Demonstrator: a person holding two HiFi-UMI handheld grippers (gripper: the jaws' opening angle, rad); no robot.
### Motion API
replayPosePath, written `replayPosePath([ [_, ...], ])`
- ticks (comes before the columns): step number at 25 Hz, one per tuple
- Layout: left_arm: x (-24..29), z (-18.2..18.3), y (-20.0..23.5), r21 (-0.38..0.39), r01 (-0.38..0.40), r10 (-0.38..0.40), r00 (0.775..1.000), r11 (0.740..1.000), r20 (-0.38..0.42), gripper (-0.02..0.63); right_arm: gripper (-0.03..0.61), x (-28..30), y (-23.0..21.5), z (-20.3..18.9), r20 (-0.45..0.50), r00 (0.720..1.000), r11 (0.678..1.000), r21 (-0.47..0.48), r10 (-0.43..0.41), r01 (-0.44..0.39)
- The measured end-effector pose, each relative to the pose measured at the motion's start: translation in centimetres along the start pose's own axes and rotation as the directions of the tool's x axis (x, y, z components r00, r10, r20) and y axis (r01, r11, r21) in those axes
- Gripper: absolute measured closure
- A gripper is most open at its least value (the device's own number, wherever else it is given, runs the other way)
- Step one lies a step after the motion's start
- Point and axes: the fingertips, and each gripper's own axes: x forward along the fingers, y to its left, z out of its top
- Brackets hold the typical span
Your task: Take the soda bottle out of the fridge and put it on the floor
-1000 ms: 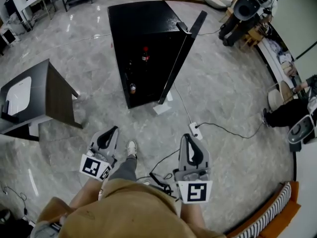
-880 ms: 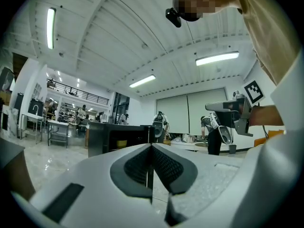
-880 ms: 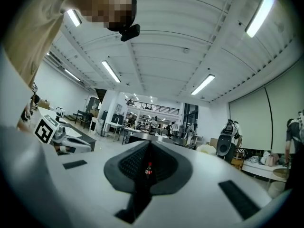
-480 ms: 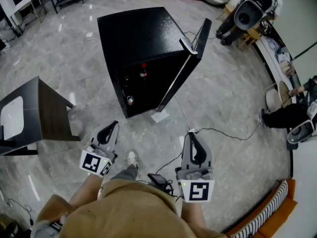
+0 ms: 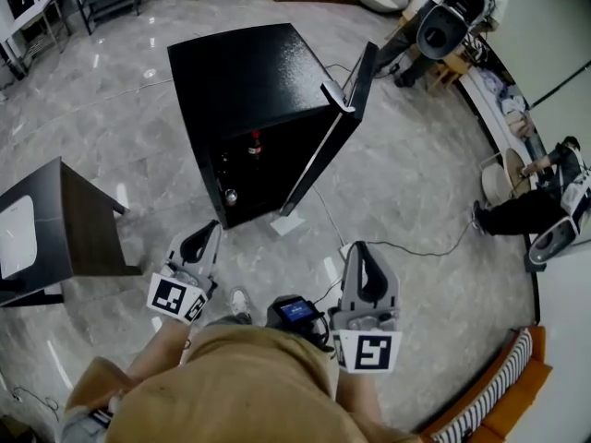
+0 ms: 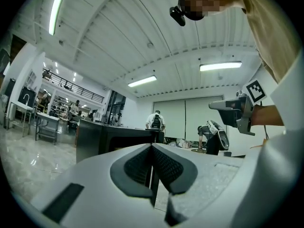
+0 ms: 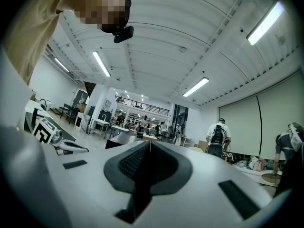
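Note:
A small black fridge [image 5: 254,72] stands on the marble floor ahead, its door [image 5: 334,123] swung open to the right. Inside it a soda bottle [image 5: 255,146] with a red cap and label stands on a shelf; a second small bottle [image 5: 230,196] sits lower down. My left gripper [image 5: 211,233] is held near my body, short of the fridge, jaws shut and empty. My right gripper [image 5: 359,250] is beside it, also shut with nothing between the pads [image 7: 142,163]. Both gripper views point level across the room; the left gripper view shows the fridge [image 6: 111,137] beyond the pads [image 6: 151,163].
A dark table [image 5: 65,224] stands at the left. A white cable [image 5: 406,249] and power strip [image 5: 348,248] lie on the floor right of the fridge. A robot base [image 5: 443,26] and a seated person [image 5: 526,206] are at the right. A black device [image 5: 297,314] hangs at my waist.
The fridge has shifted up and left in the head view as my head moved. Both grippers stay shut near my body. A black device at my waist has come into view.

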Motion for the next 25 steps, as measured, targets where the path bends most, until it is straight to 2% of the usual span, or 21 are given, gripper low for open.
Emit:
replayPosePath([
  [5, 2.0, -0.6, 0.0, 0.006, 0.010, -0.010, 1.000, 1.000, -0.015, 0.612, 0.575, 1.0, -1.0, -1.0, -0.015, 1.000, 1.000, 0.023, -0.005, 0.005],
  [10, 4.5, -1.2, 0.2, 0.026, -0.019, 0.020, 0.999, 0.999, -0.034, 0.612, 0.575, 3.0, -2.8, -2.3, -0.005, 1.000, 0.998, 0.054, 0.025, -0.025],
  [15, 8.3, -2.2, 0.8, 0.060, -0.123, 0.125, 0.992, 0.991, -0.026, 0.612, 0.575, 5.9, -5.4, -3.1, 0.011, 0.995, 0.993, 0.059, 0.098, -0.098],
  [20, 12.2, -3.3, 1.3, 0.107, -0.180, 0.186, 0.981, 0.978, -0.048, 0.611, 0.575, 8.9, -8.2, -3.7, 0.028, 0.987, 0.985, 0.062, 0.158, -0.160],
  [25, 15.0, -5.0, 3.2, 0.118, -0.238, 0.248, 0.965, 0.964, -0.082, 0.604, 0.575, 11.5, -9.2, -5.5, 0.026, 0.974, 0.970, 0.091, 0.224, -0.225],
])
